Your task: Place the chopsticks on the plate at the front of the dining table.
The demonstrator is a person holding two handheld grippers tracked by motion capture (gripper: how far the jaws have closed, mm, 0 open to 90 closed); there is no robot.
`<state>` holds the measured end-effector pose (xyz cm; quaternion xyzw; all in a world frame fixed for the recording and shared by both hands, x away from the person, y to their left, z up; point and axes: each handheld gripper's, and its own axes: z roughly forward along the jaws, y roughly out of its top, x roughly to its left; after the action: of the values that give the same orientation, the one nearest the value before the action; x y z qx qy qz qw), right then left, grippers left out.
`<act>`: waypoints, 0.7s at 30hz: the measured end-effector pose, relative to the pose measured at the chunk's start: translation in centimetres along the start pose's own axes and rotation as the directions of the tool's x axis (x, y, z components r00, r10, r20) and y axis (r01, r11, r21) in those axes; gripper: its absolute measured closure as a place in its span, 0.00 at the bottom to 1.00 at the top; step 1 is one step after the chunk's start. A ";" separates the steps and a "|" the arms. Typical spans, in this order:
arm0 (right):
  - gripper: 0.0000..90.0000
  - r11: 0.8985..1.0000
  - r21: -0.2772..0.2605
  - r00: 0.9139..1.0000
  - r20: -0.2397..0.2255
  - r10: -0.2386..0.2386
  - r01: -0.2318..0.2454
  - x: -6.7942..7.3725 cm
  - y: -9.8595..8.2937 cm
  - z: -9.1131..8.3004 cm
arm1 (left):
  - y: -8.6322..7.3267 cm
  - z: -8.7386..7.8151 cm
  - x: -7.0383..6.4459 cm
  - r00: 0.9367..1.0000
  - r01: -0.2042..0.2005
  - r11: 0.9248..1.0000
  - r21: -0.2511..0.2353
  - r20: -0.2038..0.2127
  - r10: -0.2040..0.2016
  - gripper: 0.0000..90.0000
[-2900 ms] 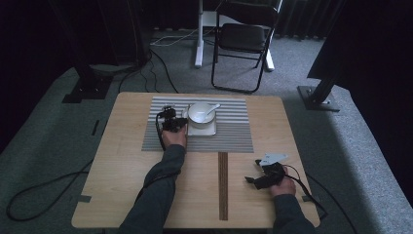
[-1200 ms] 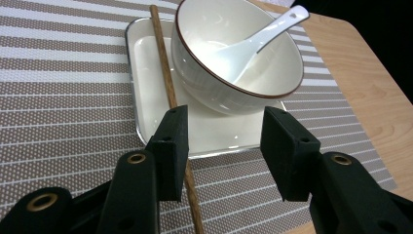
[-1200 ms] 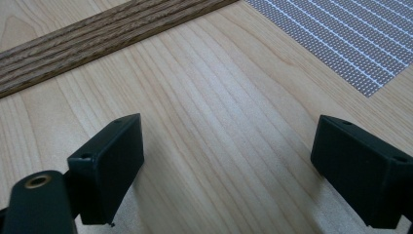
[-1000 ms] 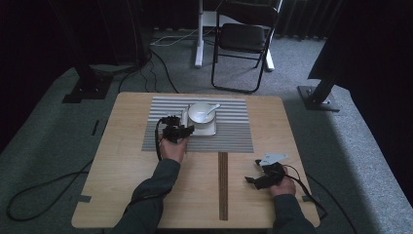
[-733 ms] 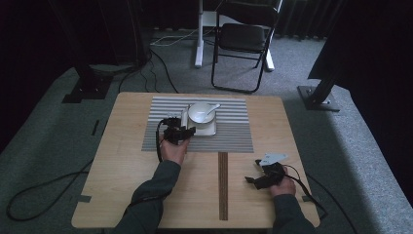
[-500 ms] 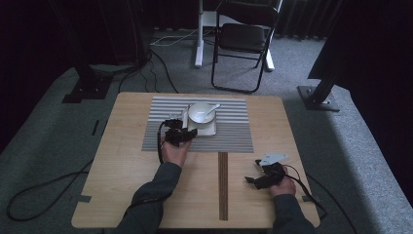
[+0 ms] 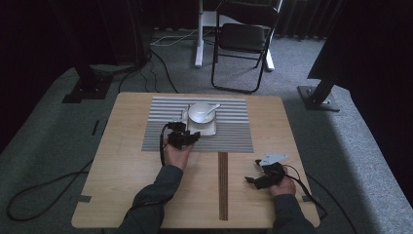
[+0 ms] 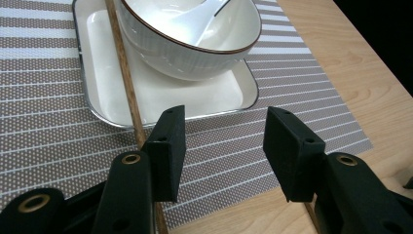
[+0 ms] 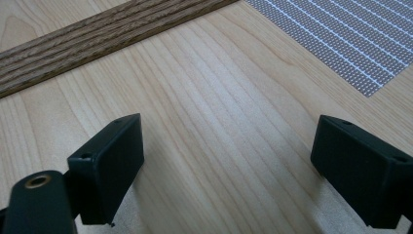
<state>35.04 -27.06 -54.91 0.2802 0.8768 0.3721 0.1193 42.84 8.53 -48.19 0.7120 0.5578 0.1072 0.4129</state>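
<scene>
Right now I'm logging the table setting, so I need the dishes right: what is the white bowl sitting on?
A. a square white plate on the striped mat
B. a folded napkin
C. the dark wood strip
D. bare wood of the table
A: in the left gripper view the bowl, with a spoon in it, rests on the square white plate, which lies on the striped mat.

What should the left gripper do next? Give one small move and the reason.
Probably slide the left gripper sideways until the chopstick sits between its fingers, then close. The fingers stand open, but the chopstick, lying across the plate, runs under one finger rather than through the gap.
</scene>
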 end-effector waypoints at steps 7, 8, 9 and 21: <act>0.13 1.000 0.000 1.000 0.000 0.000 0.000 0.0 0.0 0.0 | -0.2 -0.2 -0.5 1.000 -0.009 1.000 -0.002 0.013 0.009 0.57; 0.13 1.000 0.000 1.000 0.000 0.000 0.000 0.0 0.0 0.0 | -0.2 -0.2 -0.7 1.000 -0.012 1.000 -0.003 0.015 0.012 0.57; 0.13 1.000 0.000 1.000 0.000 0.000 0.000 0.0 0.0 0.0 | -0.3 -0.3 -0.8 1.000 -0.016 1.000 -0.003 0.017 0.016 0.57; 0.13 1.000 0.000 1.000 0.000 0.000 0.000 0.0 0.0 0.0 | -0.6 -0.4 -1.6 0.999 -0.034 0.999 0.001 0.038 0.034 0.56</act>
<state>35.04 -27.06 -54.91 0.2802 0.8768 0.3721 0.1192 41.57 7.38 -47.88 0.7238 0.5375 0.1001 0.4211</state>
